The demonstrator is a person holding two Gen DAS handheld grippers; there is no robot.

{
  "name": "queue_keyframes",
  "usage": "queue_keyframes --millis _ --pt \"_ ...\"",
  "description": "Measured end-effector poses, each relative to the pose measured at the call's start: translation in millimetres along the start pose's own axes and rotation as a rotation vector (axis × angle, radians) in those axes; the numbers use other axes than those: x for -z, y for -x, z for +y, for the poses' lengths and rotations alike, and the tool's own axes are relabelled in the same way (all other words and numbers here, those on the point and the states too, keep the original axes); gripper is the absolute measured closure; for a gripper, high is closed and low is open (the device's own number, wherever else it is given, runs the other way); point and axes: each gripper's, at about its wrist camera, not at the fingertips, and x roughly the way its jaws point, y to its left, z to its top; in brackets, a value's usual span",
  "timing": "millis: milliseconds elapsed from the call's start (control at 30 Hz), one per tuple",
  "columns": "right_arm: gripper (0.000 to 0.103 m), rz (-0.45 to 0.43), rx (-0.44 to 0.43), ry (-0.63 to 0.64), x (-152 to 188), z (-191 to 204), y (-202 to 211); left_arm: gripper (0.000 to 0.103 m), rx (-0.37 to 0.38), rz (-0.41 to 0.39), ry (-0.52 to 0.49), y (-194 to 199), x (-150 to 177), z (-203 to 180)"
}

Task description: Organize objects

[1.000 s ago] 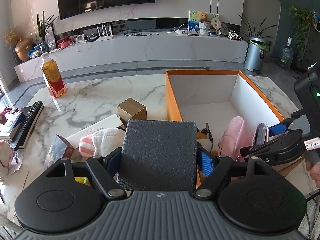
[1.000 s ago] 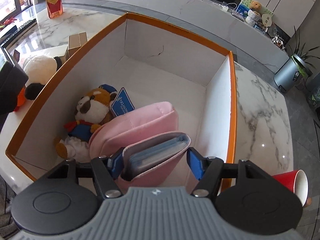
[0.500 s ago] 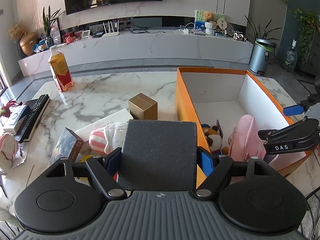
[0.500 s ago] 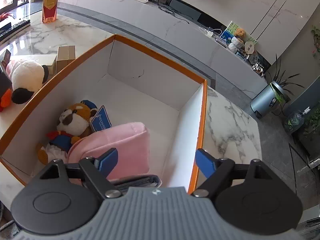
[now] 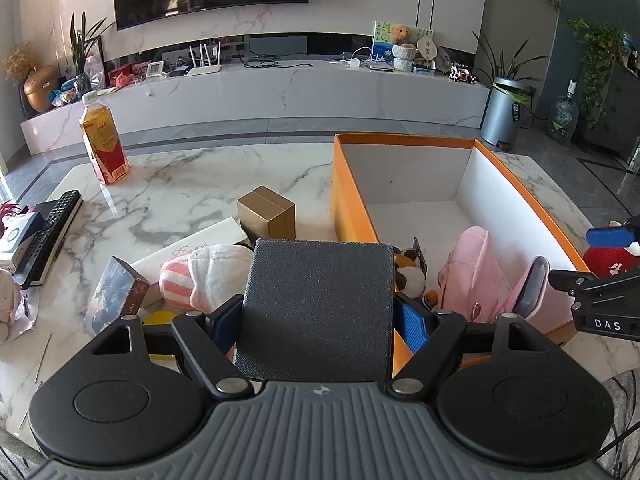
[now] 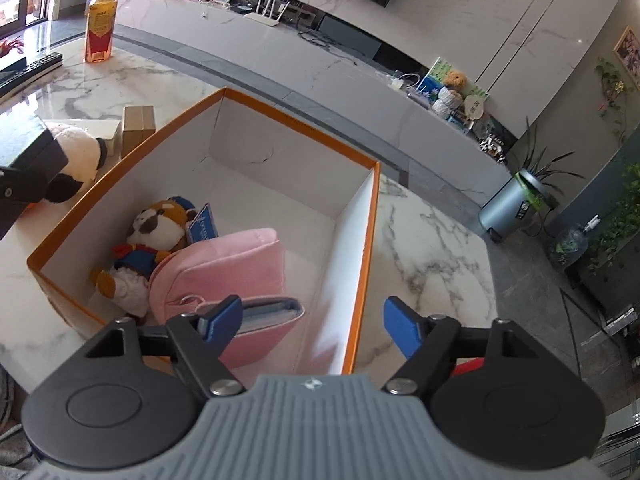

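Bench clutter, left of the orange box: gold box just beside the box wall, flat white box with a striped plush lying on it, small dark carton tilted, yellow disc partly hidden behind the left gripper. Remote at the left edge, drink bottle upright at the far left corner.

In the orange box, near end: bear plush against the left wall, pink pouch beside it, pink card case leaning against the pouch, near the right wall. Far half of the box holds nothing visible. Red cup on the bench outside the right wall.

Left gripper: jaws pinching a dark grey box, held over the bench just left of the orange box's near corner; it blocks the view of what's under it.

Right gripper: jaws spread, nothing between them, hovering over the near right corner of the orange box above the card case, tilted down into the box.
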Motion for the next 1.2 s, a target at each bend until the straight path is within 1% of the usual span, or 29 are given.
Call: queue_keyframes --millis 33,67,100,133,167,233,267,300,333,400,433,467,500,533,567,600,633,700,733,767,800,867,967,1033,1067,1100,1133,1167,1200 --pt "0.055 0.023 -0.007 0.015 0 0 -4 0.012 -0.003 0.000 -0.003 0 0 -1" --pt "0.073 0.043 -0.035 0.022 0 1 -6 0.012 -0.005 0.000 -0.006 1 0 -2" --pt "0.081 0.053 -0.083 0.018 -1 1 -8 0.012 -0.008 -0.001 -0.006 1 0 -3" --pt "0.083 0.060 -0.146 0.010 -1 2 -9 0.012 -0.010 -0.003 -0.006 2 -1 -3" --pt "0.088 0.059 -0.184 0.013 -2 4 -9 0.012 -0.011 -0.004 -0.007 2 -1 -4" --pt "0.091 0.065 -0.215 0.041 -6 10 -8 0.012 -0.015 -0.003 -0.011 2 -1 -4" --pt "0.090 0.092 -0.244 0.045 -8 10 -12 0.012 -0.016 0.000 -0.013 1 0 -5" --pt "0.089 0.134 -0.300 0.031 -10 10 -20 0.012 -0.017 0.002 -0.015 0 0 -5" --pt "0.090 0.153 -0.347 0.010 -12 9 -29 0.012 -0.017 0.006 -0.015 -1 0 -5" --pt "0.089 0.192 -0.379 -0.036 -14 9 -55 0.012 -0.014 0.011 -0.018 -2 0 -5" --pt "0.089 0.192 -0.455 -0.106 -17 2 -63 0.012 -0.014 0.013 -0.020 -3 1 -5" --pt "0.092 0.185 -0.478 -0.164 -20 -5 -71 0.012 -0.014 0.014 -0.021 -3 1 -5" --pt "0.090 0.176 -0.415 -0.202 -23 -8 -81 0.012 -0.014 0.015 -0.020 -3 1 -4" --pt "0.084 0.180 -0.336 -0.206 -24 -8 -88 0.012 -0.015 0.017 -0.019 -3 1 -4" --pt "0.085 0.200 -0.266 -0.187 -25 -6 -96 0.012 -0.015 0.017 -0.017 -3 2 -3" --pt "0.086 0.225 -0.225 -0.170 -24 -4 -104 0.012 -0.014 0.018 -0.016 -3 2 -2" --pt "0.091 0.231 -0.224 -0.169 -23 -2 -107 0.012 -0.012 0.018 -0.016 -4 3 -1" --pt "0.088 0.232 -0.255 -0.184 -20 0 -102 0.012 -0.013 0.024 -0.014 -5 3 0" --pt "0.087 0.208 -0.256 -0.178 -19 3 -95 0.012 -0.014 0.027 -0.011 -6 4 1" --pt "0.082 0.181 -0.248 -0.164 -18 5 -85 0.012 -0.015 0.030 -0.009 -7 4 1" --pt "0.074 0.160 -0.232 -0.146 -18 8 -77 0.012 -0.014 0.033 -0.008 -8 4 1" --pt "0.063 0.114 -0.208 -0.118 -16 12 -60 0.012 -0.011 0.038 -0.012 -9 5 0" --pt "0.060 0.044 -0.208 -0.128 -19 12 -45 0.012 -0.010 0.036 -0.018 -8 6 -2" --pt "0.060 -0.036 -0.187 -0.191 -27 2 -41 0.012 -0.012 0.032 -0.019 -7 5 -3" --pt "0.058 -0.047 -0.204 -0.239 -32 -5 -44 0.012 -0.014 0.031 -0.019 -6 5 -4" --pt "0.047 -0.023 -0.254 -0.284 -40 -12 -52 0.012 -0.015 0.031 -0.021 -6 5 -4" --pt "0.042 0.012 -0.309 -0.323 -45 -15 -61 0.012 -0.017 0.032 -0.022 -6 5 -5" --pt "0.041 0.047 -0.339 -0.351 -50 -15 -73 0.012 -0.019 0.032 -0.024 -6 5 -6" --pt "0.041 0.078 -0.330 -0.348 -54 -9 -83 0.012 -0.019 0.032 -0.026 -5 5 -6"
